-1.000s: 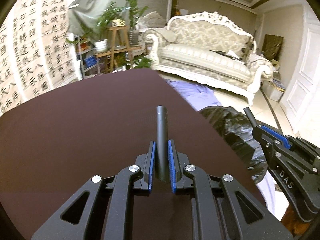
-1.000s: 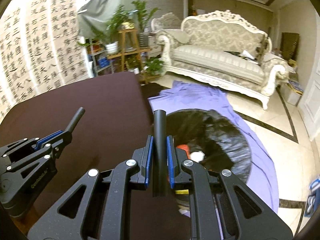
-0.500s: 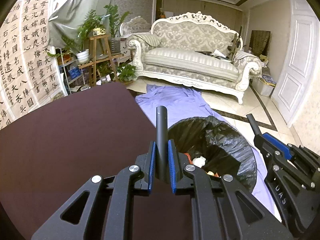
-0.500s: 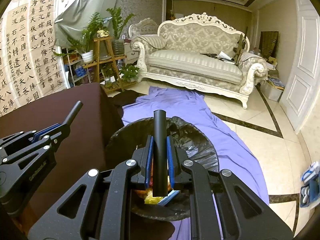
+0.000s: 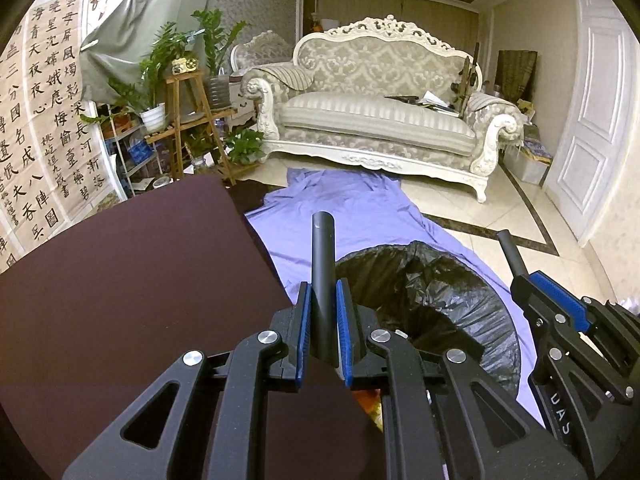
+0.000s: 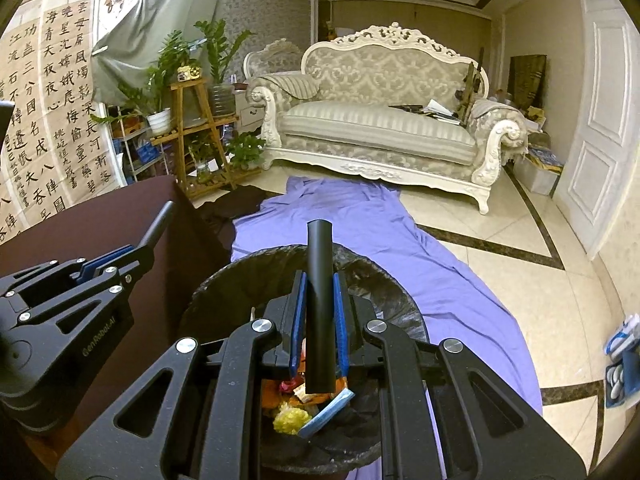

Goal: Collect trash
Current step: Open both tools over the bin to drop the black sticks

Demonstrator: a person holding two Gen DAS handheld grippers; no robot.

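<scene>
A black tube (image 5: 323, 276) is clamped between the blue pads of the left tongs (image 5: 323, 320), its long axis pointing straight ahead along the fingers and slightly upward. A second black tube (image 6: 319, 304) is gripped the same way by the right tongs (image 6: 319, 320). The bin (image 6: 224, 296), lined with a black bag and already holding scraps, stands on the floor just beside the dark surface (image 5: 120, 280). It is seen directly beneath the right tongs, whereas from the left tongs it lies ahead and to the right, beyond the surface edge. The right hand is judged nearer, so its tube would likely be dropped first.
</scene>
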